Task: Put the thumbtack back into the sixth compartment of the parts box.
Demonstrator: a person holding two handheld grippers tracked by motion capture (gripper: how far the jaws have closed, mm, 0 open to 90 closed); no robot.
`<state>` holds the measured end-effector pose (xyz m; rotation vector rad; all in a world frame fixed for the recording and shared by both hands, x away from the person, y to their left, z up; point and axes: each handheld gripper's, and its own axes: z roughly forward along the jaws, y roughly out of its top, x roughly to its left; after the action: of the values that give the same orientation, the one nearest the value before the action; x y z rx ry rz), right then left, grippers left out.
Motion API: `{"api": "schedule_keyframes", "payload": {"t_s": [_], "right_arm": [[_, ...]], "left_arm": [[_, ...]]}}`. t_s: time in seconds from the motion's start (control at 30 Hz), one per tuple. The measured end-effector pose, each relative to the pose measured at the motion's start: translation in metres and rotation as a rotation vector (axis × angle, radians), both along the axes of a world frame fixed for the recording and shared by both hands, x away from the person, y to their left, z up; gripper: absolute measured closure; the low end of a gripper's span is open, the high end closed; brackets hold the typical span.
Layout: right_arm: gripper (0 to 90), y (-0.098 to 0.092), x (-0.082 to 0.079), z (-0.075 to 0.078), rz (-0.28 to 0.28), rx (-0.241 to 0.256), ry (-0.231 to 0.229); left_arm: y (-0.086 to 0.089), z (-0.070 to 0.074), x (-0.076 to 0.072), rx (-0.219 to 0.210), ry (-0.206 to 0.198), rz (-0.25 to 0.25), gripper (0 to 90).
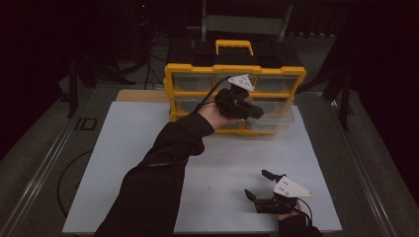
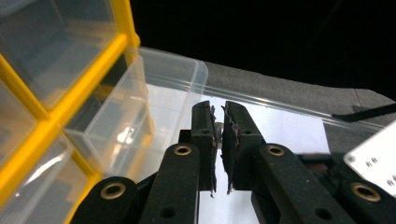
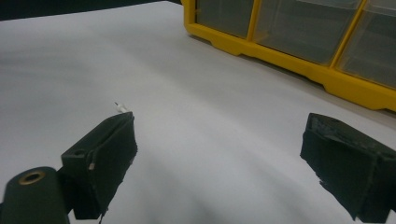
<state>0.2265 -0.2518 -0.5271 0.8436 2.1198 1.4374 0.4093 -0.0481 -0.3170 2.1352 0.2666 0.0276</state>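
My left gripper [image 2: 218,140]: jaws nearly together, pinching a small pale piece [image 2: 218,129] between the pads (too tiny to name)
Where it hangs: up at the yellow organizer [image 1: 235,70], just beside a clear drawer [image 2: 140,107] that sticks out of the frame
My left arm: black sleeve [image 1: 158,173] stretched across the white board [image 1: 148,133]
My right gripper [image 1: 267,187]: jaws spread wide, gripping nothing, low over the near right part of the board, well apart from the organizer
Stray bit: a tiny white speck [image 3: 121,107] lies on the board, just past my right gripper's one jaw tip
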Motion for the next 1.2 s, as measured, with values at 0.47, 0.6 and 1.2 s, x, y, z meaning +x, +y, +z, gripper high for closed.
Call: {"api": "schedule_keyframes", "payload": {"t_s": [0.47,0.6,1.2], "right_arm": [[10.1,0.0,0.0,0.0,0.001,0.006,0.008],[10.1,0.0,0.0,0.0,-0.001,0.008,0.005],[10.0,0.0,0.0,0.0,0.002,0.018,0.01]], "left_arm": [[-0.018,-0.008,0.014,-0.033,-0.003,0.061,84.2],[-0.02,-0.013,0.02,-0.042,0.013,0.081,84.2],[-0.036,-0.032,0.028,-0.023,0.027,0.131,84.0]]}}
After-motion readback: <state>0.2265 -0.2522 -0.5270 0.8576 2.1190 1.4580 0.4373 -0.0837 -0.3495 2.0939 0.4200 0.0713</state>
